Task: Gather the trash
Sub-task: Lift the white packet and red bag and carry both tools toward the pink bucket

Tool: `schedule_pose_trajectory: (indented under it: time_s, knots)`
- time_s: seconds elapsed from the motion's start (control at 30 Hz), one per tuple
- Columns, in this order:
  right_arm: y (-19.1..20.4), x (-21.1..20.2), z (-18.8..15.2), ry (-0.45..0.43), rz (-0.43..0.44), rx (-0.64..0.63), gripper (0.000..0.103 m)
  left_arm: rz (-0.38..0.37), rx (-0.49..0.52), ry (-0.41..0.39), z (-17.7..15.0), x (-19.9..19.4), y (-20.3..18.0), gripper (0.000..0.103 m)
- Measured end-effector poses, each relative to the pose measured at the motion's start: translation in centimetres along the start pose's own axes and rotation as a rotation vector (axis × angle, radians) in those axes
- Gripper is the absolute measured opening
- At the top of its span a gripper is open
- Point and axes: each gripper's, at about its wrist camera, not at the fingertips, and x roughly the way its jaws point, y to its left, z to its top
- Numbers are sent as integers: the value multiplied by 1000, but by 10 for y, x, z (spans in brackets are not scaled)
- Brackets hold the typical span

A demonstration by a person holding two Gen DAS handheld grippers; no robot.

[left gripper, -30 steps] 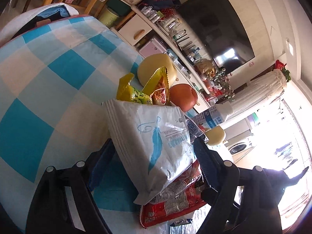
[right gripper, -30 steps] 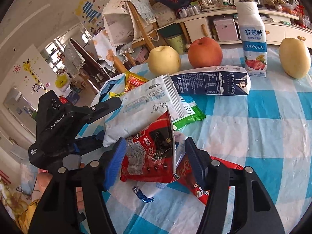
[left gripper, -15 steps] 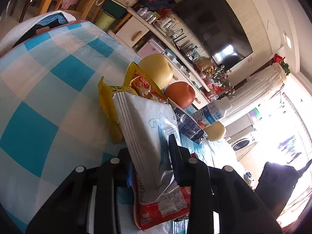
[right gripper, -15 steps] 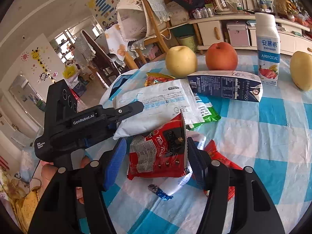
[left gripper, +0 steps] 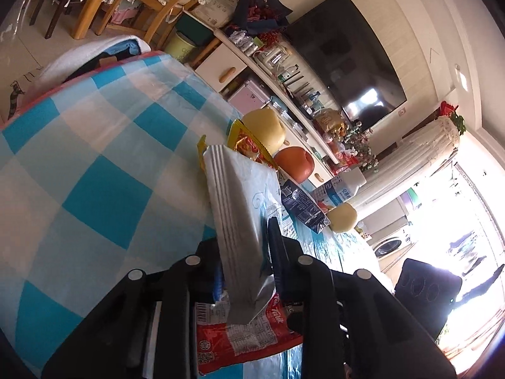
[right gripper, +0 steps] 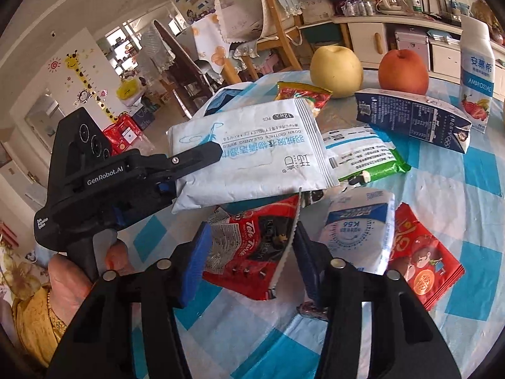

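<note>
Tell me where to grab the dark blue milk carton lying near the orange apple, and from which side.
Grip the dark blue carton across its long flat sides, near the middle, coming down from above. It lies on its side on the checked tablecloth, so the narrow width should fit between the fingers. The orange apple sits close behind it, so I would come in from the near side.

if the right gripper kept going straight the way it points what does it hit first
Most likely the red snack wrapper, already between the closing jaws of the right gripper; behind it lies the white wipes pack, though depth is unclear.
</note>
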Motion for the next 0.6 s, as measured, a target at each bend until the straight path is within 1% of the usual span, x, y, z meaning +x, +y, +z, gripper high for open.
schedule_pose_trajectory:
  time_s: [0.03,0.1,0.17,0.27,0.37,0.4,0.47,0.53,0.57,0.6]
  knots:
    - [4,1,-2,-1,-2,-9,43,-1,-2,-18,1,-6,1,24]
    - [13,1,-5,-7,-13,-33,26,8,-11,-51,1,-18,3,23]
    - [20,3,-9,0,-38,-63,19,18,-26,-71,2,-26,6,21]
    - [29,9,-17,52,-45,-87,17,27,-54,-110,6,-39,14,20]
    - [35,10,-30,139,-1,-109,17,22,-60,-121,8,-46,15,20]
    - [38,10,-36,164,9,-123,20,26,-46,-124,9,-47,14,20]
    - [48,8,-45,213,34,-182,20,20,-41,-116,8,-47,14,20]
    - [61,0,-52,206,19,-288,28,9,-52,-108,7,-48,16,20]
    - [66,-5,-53,184,9,-331,43,5,-52,-107,7,-49,17,20]
    - [69,-11,-53,149,-3,-358,67,-1,-53,-108,7,-52,18,20]
